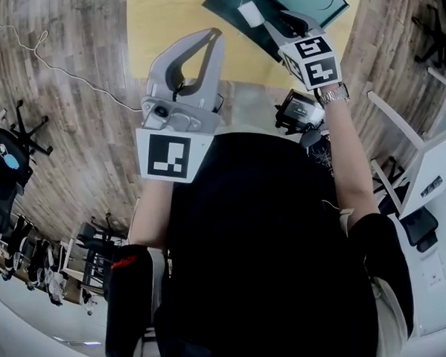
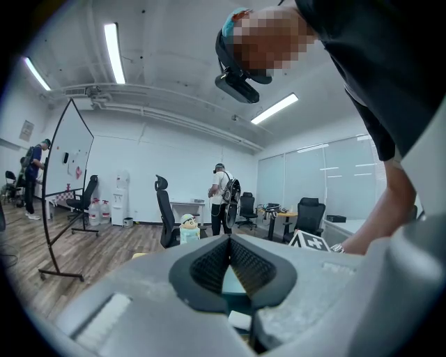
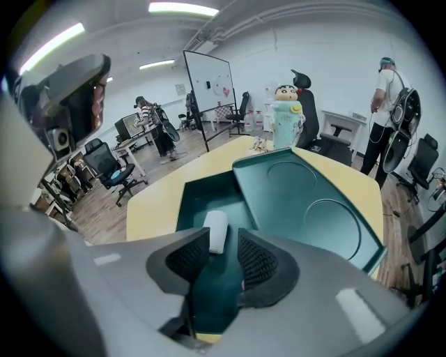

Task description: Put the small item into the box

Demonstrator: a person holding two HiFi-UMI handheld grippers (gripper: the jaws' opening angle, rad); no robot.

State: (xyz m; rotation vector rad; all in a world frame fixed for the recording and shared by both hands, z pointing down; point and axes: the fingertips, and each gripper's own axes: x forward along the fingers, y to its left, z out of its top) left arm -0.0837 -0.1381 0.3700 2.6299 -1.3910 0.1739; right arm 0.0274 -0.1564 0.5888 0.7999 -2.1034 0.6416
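Observation:
The small white item (image 3: 215, 230) lies in the dark green box (image 3: 195, 192), whose lid (image 3: 313, 209) is flat open to the right. My right gripper (image 3: 223, 238) reaches into the box, jaws apart. The item's near end sits between the tips, against the left pad with a gap to the right one. In the head view the item (image 1: 250, 13) shows at the right gripper (image 1: 268, 20) tips, at the top of the box (image 1: 225, 4). My left gripper (image 1: 217, 34) is held up nearer my body, tips together (image 2: 228, 240) and nothing between them.
The box rests on a yellow table (image 3: 157, 202). A cartoon-figure bottle (image 3: 286, 115) stands at the table's far end. A whiteboard (image 3: 209, 90), office chairs (image 3: 111, 167) and standing people (image 2: 221, 199) are around the room. A white cable (image 1: 61, 74) runs across the wooden floor.

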